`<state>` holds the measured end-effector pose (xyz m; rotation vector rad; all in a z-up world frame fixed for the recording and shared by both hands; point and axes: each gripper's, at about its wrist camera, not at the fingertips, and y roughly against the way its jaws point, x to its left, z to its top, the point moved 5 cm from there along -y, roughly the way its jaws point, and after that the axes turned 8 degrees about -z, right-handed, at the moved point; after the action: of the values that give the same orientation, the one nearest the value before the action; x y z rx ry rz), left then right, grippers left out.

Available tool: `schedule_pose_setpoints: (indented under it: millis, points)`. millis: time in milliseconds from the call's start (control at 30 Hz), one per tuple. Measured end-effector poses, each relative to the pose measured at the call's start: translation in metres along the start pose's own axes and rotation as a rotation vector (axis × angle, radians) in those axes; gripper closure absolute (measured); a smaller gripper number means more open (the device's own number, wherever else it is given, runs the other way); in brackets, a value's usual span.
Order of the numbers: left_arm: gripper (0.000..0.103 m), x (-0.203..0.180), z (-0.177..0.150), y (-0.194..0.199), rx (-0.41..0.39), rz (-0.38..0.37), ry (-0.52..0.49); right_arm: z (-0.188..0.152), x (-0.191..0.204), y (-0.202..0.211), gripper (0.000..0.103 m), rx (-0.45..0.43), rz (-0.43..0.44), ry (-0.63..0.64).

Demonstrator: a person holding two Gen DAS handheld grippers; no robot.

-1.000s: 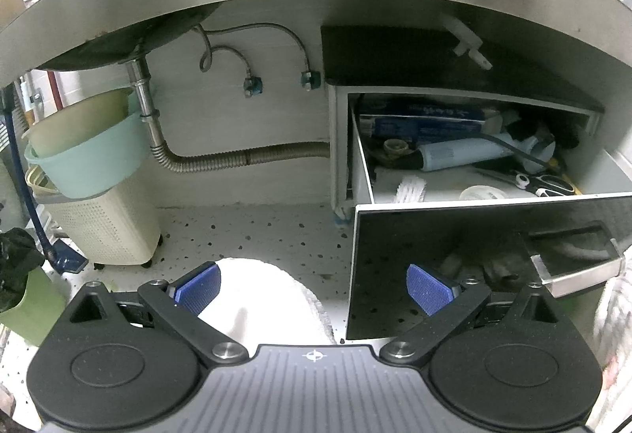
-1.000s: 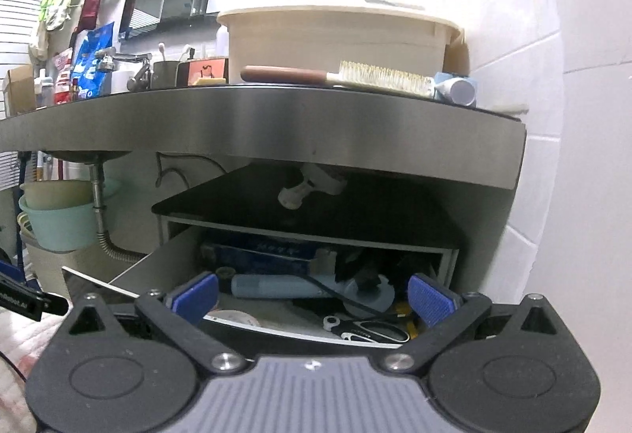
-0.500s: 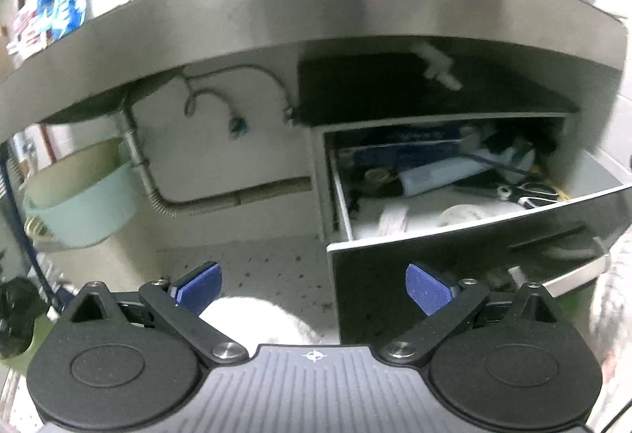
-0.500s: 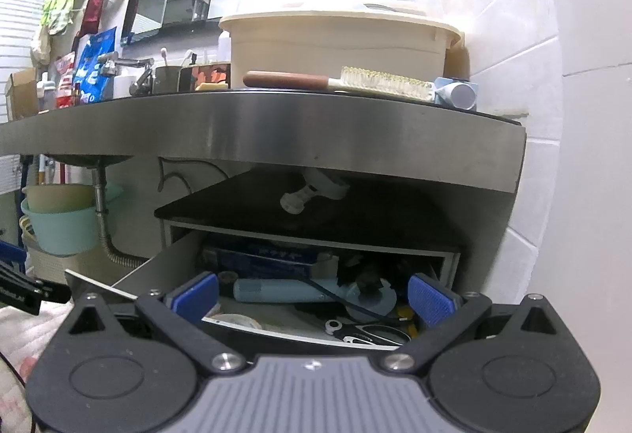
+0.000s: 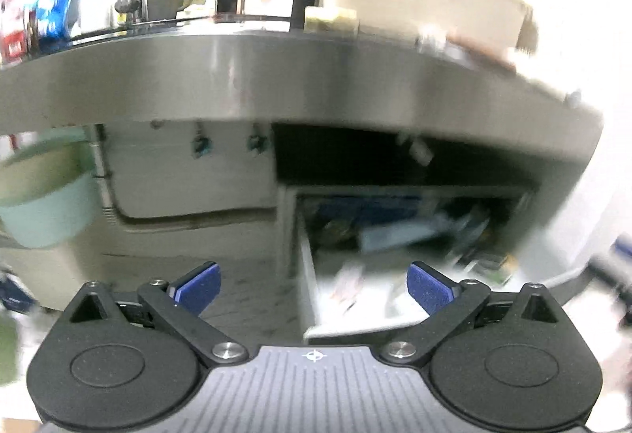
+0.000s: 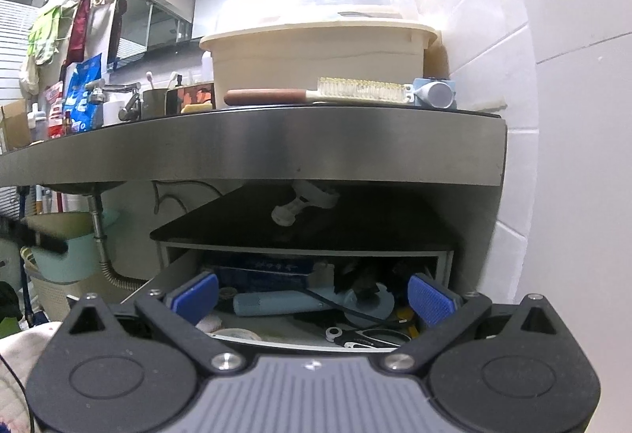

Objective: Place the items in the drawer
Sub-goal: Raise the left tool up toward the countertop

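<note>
The drawer under the steel counter stands pulled out, cluttered with a pale blue tube, a dark blue box, scissors and a tape roll. On the counter lie a wooden-handled brush and a blue-capped tube, in front of a beige tub. My right gripper is open and holds nothing, just before the drawer. My left gripper is open and empty too, in front of the blurred drawer.
A steel counter edge overhangs the drawer. A faucet, cups and packets sit on the counter's left. Below left are a green basin, a drain hose and a cream basket. White tiled wall closes the right.
The left gripper has risen and tilted up; the countertop items now show and the drawer sits lower and blurred. The right gripper rose slightly. Both stay open.
</note>
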<state>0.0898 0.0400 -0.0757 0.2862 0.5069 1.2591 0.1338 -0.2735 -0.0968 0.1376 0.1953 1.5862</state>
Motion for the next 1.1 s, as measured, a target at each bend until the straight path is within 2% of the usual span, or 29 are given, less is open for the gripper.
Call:
schedule_pose_setpoints:
  millis: [200, 233, 367, 467, 600, 700, 867, 1100]
  points:
    - [0.001, 0.014, 0.031, 0.012, -0.099, -0.077, 0.152, 0.001, 0.003, 0.002, 0.000, -0.007, 0.005, 0.013]
    - [0.001, 0.014, 0.035, 0.012, -0.111, -0.084, 0.153, 0.001, 0.003, 0.002, 0.000, -0.007, 0.006, 0.015]
    - [0.001, 0.002, 0.058, 0.018, -0.170, -0.108, 0.037, 0.001, 0.004, 0.002, 0.000, -0.006, 0.009, 0.020]
    - [0.001, -0.002, 0.071, 0.019, -0.188, -0.105, 0.000, 0.001, 0.003, 0.002, 0.000, -0.006, 0.010, 0.015]
    - [0.001, -0.004, 0.084, 0.013, -0.175, -0.132, 0.029, 0.001, 0.003, 0.003, 0.000, -0.006, 0.010, 0.007]
    - [0.001, -0.007, 0.093, 0.008, -0.162, -0.124, 0.033, 0.001, 0.002, 0.003, 0.000, -0.007, 0.010, 0.001]
    - [0.001, -0.019, 0.110, 0.002, -0.171, -0.123, -0.028, 0.001, 0.003, 0.004, 0.000, -0.009, 0.012, 0.004]
    - [0.001, -0.040, 0.134, -0.009, -0.183, -0.169, -0.105, 0.001, 0.003, 0.004, 0.000, -0.010, 0.015, 0.005]
